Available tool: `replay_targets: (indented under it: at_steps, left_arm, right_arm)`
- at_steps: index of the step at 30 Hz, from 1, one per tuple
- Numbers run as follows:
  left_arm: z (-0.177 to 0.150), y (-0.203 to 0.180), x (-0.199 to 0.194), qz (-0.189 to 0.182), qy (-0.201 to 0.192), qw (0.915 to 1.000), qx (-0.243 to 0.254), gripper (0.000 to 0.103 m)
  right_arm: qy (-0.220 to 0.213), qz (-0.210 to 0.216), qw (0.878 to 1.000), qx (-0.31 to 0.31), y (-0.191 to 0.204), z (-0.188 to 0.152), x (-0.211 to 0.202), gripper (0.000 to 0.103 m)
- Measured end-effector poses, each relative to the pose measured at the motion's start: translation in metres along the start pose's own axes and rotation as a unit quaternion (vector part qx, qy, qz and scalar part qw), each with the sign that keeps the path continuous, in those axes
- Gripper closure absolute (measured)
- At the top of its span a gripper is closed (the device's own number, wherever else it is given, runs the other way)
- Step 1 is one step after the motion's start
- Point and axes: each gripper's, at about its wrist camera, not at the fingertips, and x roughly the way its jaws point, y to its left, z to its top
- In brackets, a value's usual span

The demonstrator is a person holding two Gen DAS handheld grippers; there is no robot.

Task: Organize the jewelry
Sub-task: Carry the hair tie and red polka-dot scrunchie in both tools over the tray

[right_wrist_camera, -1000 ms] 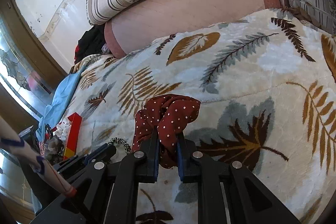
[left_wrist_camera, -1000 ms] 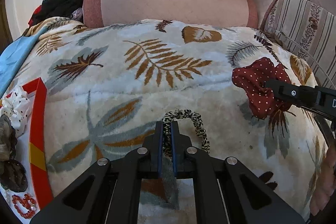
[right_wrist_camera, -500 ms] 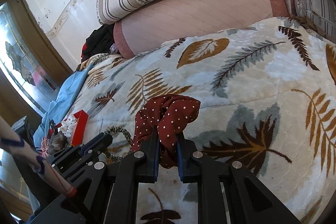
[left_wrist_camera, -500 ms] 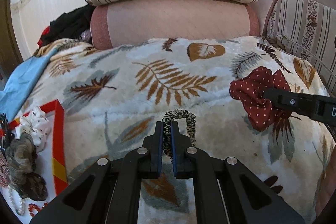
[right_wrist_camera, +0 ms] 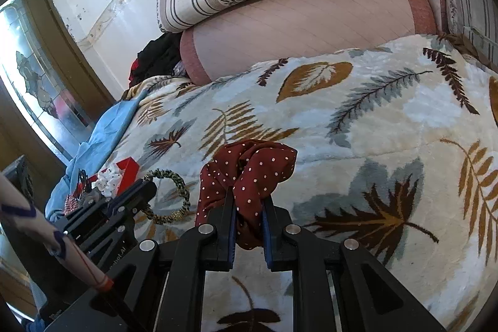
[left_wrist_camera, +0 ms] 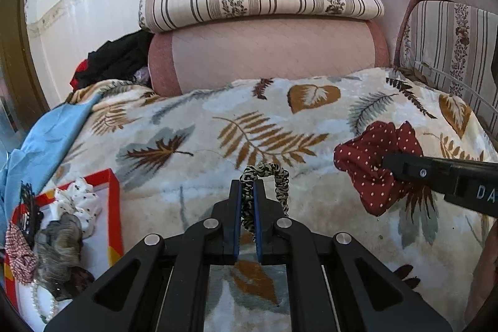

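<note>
Fleece blanket lies under both grippers. The left gripper has its fingers almost closed on a thin leopard scrunchie, whose loop sticks out ahead of the tips. The right gripper has its fingers pressed on a red dotted scrunchie, bunched above and in front of them. A red-edged box with other pieces sits to the left of the left fingers. Risk, as I judge it — the leopard band is held by a narrow part only, so a quick swing toward the box could pull it free; the soft red cloth could also slide out.
</note>
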Motion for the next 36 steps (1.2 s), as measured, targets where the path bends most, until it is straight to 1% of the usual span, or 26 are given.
replay_targets:
  at_steps: [5, 11, 16, 20, 23, 26, 29, 31, 34, 36]
  left_arm:
    - [0.002, 0.003, -0.013, 0.016, -0.016, 0.9997, 0.004, 0.096]
    - [0.005, 0.014, -0.036, 0.028, -0.033, 0.9990, -0.006, 0.096]
    - [0.005, 0.028, -0.073, 0.042, -0.058, 0.9972, -0.020, 0.096]
    - [-0.001, 0.044, -0.104, 0.057, -0.075, 0.9951, -0.032, 0.096]
    - [-0.011, 0.066, -0.126, 0.069, -0.078, 0.9931, -0.053, 0.096]
    - [-0.023, 0.099, -0.147, 0.089, -0.080, 0.9893, -0.084, 0.096]
    - [-0.038, 0.136, -0.166, 0.113, -0.079, 0.9833, -0.120, 0.096]
    - [-0.053, 0.164, -0.179, 0.133, -0.077, 0.9774, -0.145, 0.096]
    - [-0.073, 0.195, -0.187, 0.158, -0.068, 0.9699, -0.173, 0.096]
    - [-0.084, 0.212, -0.189, 0.167, -0.061, 0.9662, -0.186, 0.096]
  right_arm:
    - [-0.006, 0.002, 1.000, -0.013, 0.008, -0.002, -0.003, 0.088]
    - [-0.020, 0.009, 0.999, -0.023, 0.020, -0.004, -0.014, 0.088]
    - [-0.031, 0.022, 0.999, -0.034, 0.039, -0.012, -0.031, 0.088]
    - [-0.036, 0.041, 0.998, -0.030, 0.060, -0.027, -0.046, 0.088]
    - [-0.034, 0.058, 0.998, -0.021, 0.077, -0.039, -0.052, 0.088]
    - [-0.033, 0.071, 0.996, -0.030, 0.098, -0.051, -0.059, 0.088]
    - [-0.031, 0.087, 0.995, -0.036, 0.115, -0.060, -0.066, 0.088]
    - [-0.026, 0.097, 0.994, -0.043, 0.127, -0.064, -0.068, 0.088]
    - [-0.021, 0.107, 0.993, -0.053, 0.144, -0.070, -0.068, 0.088]
    - [-0.012, 0.115, 0.992, -0.058, 0.156, -0.075, -0.064, 0.088]
